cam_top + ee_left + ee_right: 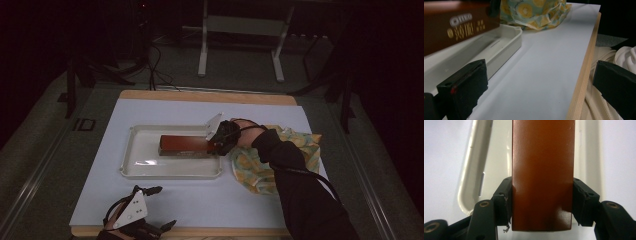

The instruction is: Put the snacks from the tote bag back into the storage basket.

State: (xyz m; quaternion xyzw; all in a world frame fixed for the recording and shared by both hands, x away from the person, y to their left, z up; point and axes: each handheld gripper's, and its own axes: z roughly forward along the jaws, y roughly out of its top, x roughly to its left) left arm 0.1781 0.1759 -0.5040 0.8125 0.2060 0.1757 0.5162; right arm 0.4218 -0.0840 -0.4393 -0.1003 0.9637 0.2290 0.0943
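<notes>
Here, the right gripper (216, 145) pinches the brown box (183, 145) above the white tray (131, 167) — left gripper (155, 207), at 7 o'clock, spread and empty.

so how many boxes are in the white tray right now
1. A long brown cardboard box sits over the shallow white plastic tray, its right end clamped by the right gripper. Nothing else shows in the tray.
</notes>
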